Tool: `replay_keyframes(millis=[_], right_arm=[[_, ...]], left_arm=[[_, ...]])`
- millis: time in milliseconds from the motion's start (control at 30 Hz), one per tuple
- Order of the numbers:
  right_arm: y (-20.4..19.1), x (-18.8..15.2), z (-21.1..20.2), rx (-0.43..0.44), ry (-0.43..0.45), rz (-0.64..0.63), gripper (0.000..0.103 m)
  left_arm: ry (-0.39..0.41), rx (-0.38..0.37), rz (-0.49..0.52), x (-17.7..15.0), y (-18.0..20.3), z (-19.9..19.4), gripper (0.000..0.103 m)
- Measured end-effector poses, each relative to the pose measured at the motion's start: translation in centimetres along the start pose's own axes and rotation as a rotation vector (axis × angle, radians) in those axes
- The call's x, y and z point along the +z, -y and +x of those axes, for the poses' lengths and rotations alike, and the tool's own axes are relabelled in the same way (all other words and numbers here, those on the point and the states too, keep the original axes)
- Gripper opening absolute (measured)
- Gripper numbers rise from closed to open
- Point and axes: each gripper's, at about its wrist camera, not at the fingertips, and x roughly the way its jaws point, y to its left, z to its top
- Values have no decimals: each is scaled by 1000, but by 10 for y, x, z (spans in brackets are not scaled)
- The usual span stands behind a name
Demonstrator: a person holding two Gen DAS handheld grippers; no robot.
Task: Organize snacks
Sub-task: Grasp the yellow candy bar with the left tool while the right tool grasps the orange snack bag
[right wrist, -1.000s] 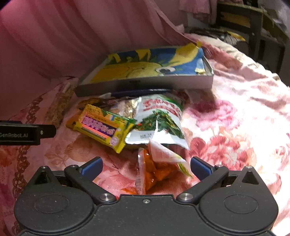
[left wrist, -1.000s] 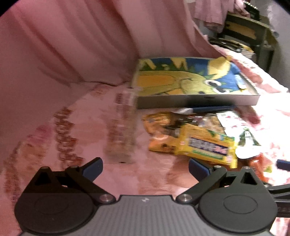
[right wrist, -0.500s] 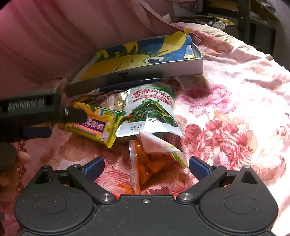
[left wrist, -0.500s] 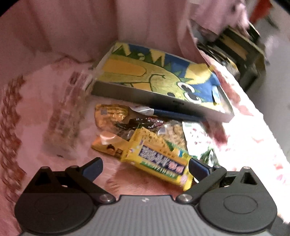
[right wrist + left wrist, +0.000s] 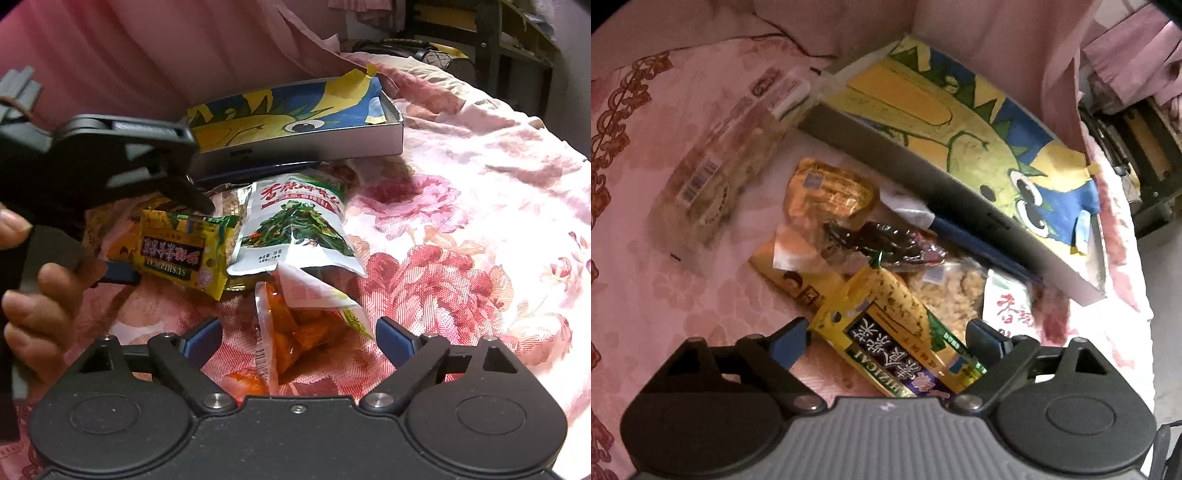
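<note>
A pile of snacks lies on a pink floral bedcover in front of a metal tray (image 5: pixel 923 177) (image 5: pixel 295 147) lined with a cartoon picture. My left gripper (image 5: pixel 888 339) (image 5: pixel 168 240) straddles the yellow snack pack (image 5: pixel 886 310) (image 5: pixel 181 251). Its jaws are closing, with the pads at the pack's edges and no clear squeeze. My right gripper (image 5: pixel 299 332) hovers over an orange snack bag (image 5: pixel 306 328). Its jaws are closing too, with gaps on both sides of the bag. A green-and-white vegetable pouch (image 5: pixel 295 229) (image 5: pixel 1008 310) lies beside the yellow pack.
A gold packet (image 5: pixel 827 188), a dark wrapper (image 5: pixel 879 240) and a clear bag of puffs (image 5: pixel 945 291) lie between the yellow pack and the tray. A clear barcoded packet (image 5: pixel 716 177) lies apart. A person's hand (image 5: pixel 37 295) holds the left gripper. Pink curtain behind; dark furniture (image 5: pixel 517 55) far right.
My left gripper swung down and across onto the snack pile, rolling as it went, and now frames the yellow pack. Both pairs of jaws have narrowed a little. The right gripper stayed put.
</note>
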Motion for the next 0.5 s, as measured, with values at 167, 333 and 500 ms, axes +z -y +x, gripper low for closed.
replay_keyframes(millis=[167,333,500], right_arm=[[2,-4,6,-7,-25,10,86],[5,-7,11,-10,-48,32,69],[7,-8,9,13,-47,50,57]], left_arm=[[17,-15,-7,-5,-5,-5,87],[28,-76,-47,-10,-20,-14,73],[24,-117,-83,-16,-36,-20,65]])
